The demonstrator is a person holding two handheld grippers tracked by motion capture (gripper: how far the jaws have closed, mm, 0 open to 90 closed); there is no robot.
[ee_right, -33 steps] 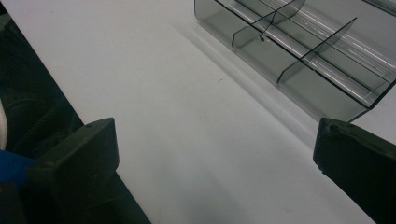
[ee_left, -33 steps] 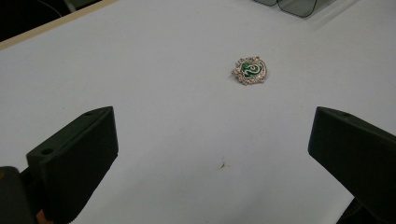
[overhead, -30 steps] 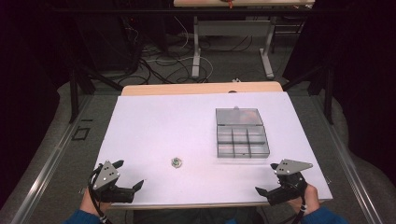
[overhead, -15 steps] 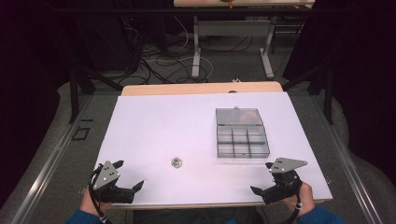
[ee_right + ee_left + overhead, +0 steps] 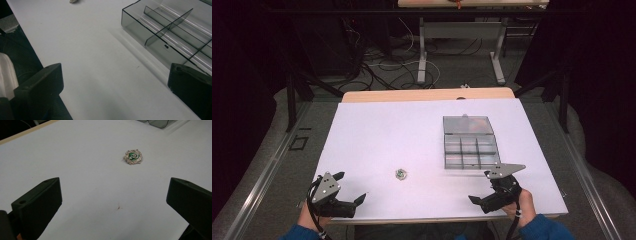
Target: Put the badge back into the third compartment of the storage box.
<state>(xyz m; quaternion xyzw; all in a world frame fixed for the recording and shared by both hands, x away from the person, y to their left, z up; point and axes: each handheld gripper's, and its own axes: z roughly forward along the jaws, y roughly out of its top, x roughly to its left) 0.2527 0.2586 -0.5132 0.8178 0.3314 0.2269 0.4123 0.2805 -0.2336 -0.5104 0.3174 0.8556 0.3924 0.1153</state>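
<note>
A small silver badge with a green centre (image 5: 401, 173) lies on the white table (image 5: 382, 130), near the front middle. In the left gripper view the badge (image 5: 133, 157) is ahead of the jaws and a little to the right. My left gripper (image 5: 350, 188) rests at the front left corner, open and empty (image 5: 113, 195). A clear box with several compartments (image 5: 469, 144), its lid laid back, stands right of centre. My right gripper (image 5: 482, 188) is open and empty by the front edge, just in front of the box (image 5: 170, 35). The badge's edge (image 5: 73, 1) shows at the top of the right gripper view.
The table's front edge (image 5: 32, 50) runs close along the right gripper's left jaw. Wide bare tabletop lies between the badge and the far edge. Beyond the table are desk legs and loose cables (image 5: 412, 65) on a dark floor.
My right gripper has slid left along the front edge, from the right corner to just in front of the box. The left gripper and badge have not moved.
</note>
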